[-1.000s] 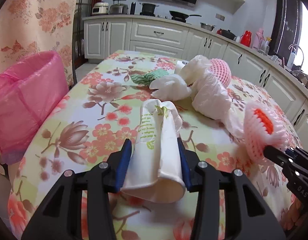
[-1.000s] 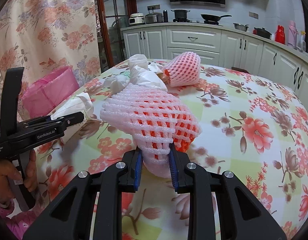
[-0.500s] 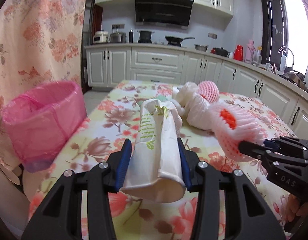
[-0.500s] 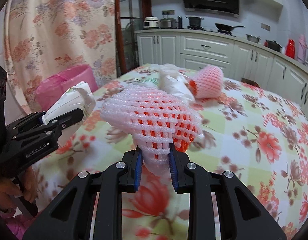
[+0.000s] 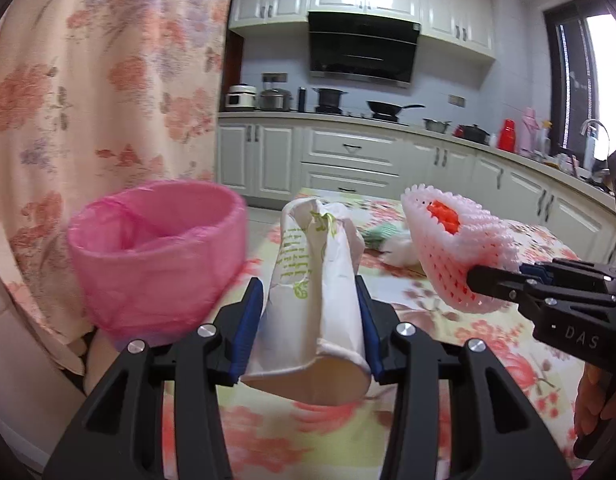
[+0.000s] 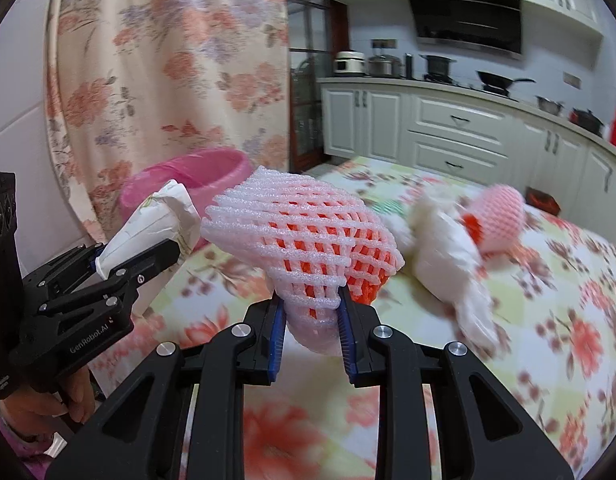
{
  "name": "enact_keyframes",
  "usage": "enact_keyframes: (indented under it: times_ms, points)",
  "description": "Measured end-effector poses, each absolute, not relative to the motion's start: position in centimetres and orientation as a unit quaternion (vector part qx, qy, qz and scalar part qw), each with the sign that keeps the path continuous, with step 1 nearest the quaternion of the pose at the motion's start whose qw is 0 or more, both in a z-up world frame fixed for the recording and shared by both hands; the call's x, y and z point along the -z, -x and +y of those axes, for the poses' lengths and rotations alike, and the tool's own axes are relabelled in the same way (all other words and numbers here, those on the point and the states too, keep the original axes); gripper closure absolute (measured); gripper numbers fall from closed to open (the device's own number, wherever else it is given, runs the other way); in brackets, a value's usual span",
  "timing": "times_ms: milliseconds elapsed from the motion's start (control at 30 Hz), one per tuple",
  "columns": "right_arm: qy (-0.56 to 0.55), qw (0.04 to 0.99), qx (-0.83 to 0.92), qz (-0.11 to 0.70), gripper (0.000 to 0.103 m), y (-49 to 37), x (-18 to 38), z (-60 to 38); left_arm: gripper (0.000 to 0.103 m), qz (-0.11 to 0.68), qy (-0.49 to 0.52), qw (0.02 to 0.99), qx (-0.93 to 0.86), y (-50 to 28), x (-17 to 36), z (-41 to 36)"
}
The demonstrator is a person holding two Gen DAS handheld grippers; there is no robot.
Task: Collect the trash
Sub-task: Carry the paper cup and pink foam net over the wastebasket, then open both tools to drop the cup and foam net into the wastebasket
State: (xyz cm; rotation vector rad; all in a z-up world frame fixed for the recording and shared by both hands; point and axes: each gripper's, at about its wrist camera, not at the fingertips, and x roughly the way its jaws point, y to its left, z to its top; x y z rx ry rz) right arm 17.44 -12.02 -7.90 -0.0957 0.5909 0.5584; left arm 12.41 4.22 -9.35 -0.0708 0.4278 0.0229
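Left tongs: the black left gripper with blue pads (image 5: pixel 309 326) squeezes a crushed white paper cup with green print (image 5: pixel 317 280). The cup sits between the two pads, open end toward the camera, up off the table. In the right wrist view the same gripper (image 6: pixel 136 258) shows at the left with the cup (image 6: pixel 156 220) poking out of it.

Right tongs: the black right gripper with blue pads (image 6: pixel 311 330) is pinched tight on a white foam fruit net with an orange net inside (image 6: pixel 304 240). The net bulges out above the pads. In the left wrist view this gripper (image 5: pixel 483 280) comes in from the right, holding the net (image 5: pixel 455 248) in the air.

Bin: a round bin lined with a pink plastic bag (image 5: pixel 160 256) stands just beside the table, to the left of the cup. Its top is open. In the right wrist view it (image 6: pixel 196 176) sits behind the cup and the net.

Table: a table with a flowery yellow and pink cloth (image 6: pixel 547 320) lies under both grippers.

Trash left on the table: a crumpled white plastic bag (image 6: pixel 447 264), a pink foam net with orange inside (image 6: pixel 499 216) just beside it, and a small green scrap (image 5: pixel 381 234) near them. All are blurry.

Hands: a hand (image 6: pixel 40 400) grips the left tool's handle; fingers (image 5: pixel 591 404) hold the right one.

Behind: a flowery curtain (image 5: pixel 88 80) and white kitchen cupboards (image 5: pixel 347 160).
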Motion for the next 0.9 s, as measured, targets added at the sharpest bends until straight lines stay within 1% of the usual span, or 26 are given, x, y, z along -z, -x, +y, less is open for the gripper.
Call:
enact_keyframes:
  times_ms: [133,267,533,733,900]
  points:
    - [0.063,0.910,-0.302,0.277,0.078,-18.4,7.0,-8.6,0.059,0.203,0.038,0.978,-0.039,-12.3,8.6,7.0]
    - [0.055,0.900,-0.335,0.272,0.078,-20.2,5.8,-5.4,0.059,0.190,0.039,0.979,-0.067,-12.6,7.3,10.2]
    - [0.032,0.880,-0.383,0.278,0.078,-24.5,4.5,0.6,0.059,0.177,0.045,0.979,-0.095,-15.8,4.9,16.9]
    - [0.030,0.868,-0.403,0.290,0.078,-27.4,4.6,4.8,0.059,0.197,0.065,0.972,-0.108,-19.1,4.9,21.5]
    - [0.029,0.863,-0.408,0.297,0.078,-29.8,4.7,7.6,0.058,0.211,0.058,0.968,-0.125,-21.3,5.4,23.8]
